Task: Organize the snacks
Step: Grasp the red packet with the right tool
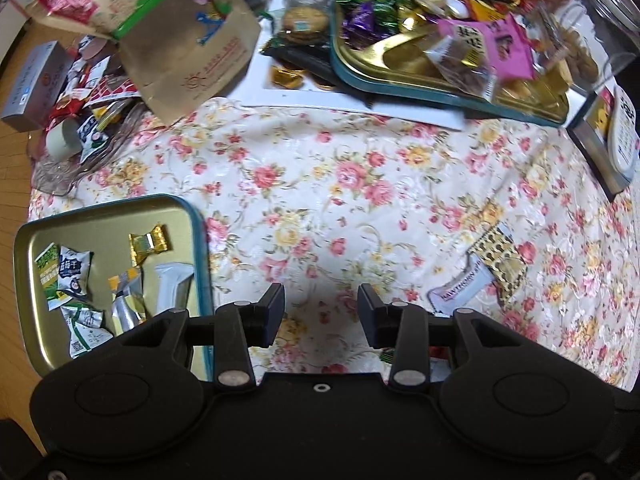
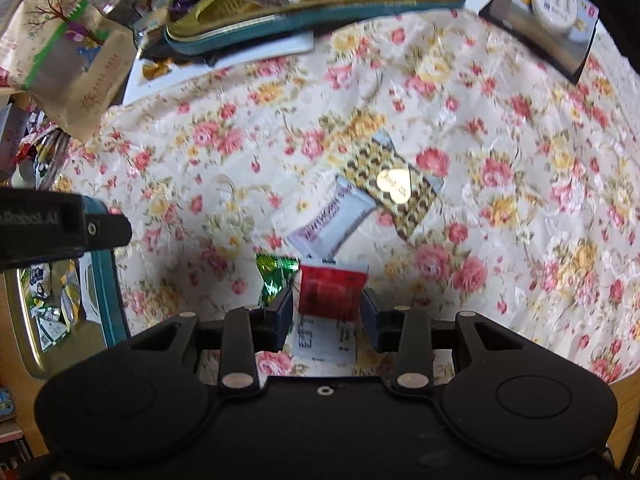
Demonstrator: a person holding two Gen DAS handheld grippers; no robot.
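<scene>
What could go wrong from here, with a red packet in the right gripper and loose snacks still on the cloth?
1. The right gripper holds the red packet only by its edges; the packet could slip out before reaching the small tin tray.
2. The green wrapped candy lies close beside the right gripper's finger and might get knocked aside.
3. The left gripper hangs open beside the tray's rim; both grippers heading for the tray could collide.

Surface covered by a floral cloth (image 1: pixel 320 184). Lying on it: open gold tin with teal rim (image 1: pixel 200 240) at near left, holding wrapped snacks; white packet (image 2: pixel 332 220) touching a gold-and-brown patterned packet (image 2: pixel 394 184) mid-cloth; green foil candy (image 2: pixel 274 276); larger gold tray (image 1: pixel 400 60) on a white board (image 1: pixel 320 100); brown paper bag (image 1: pixel 192 48).
</scene>
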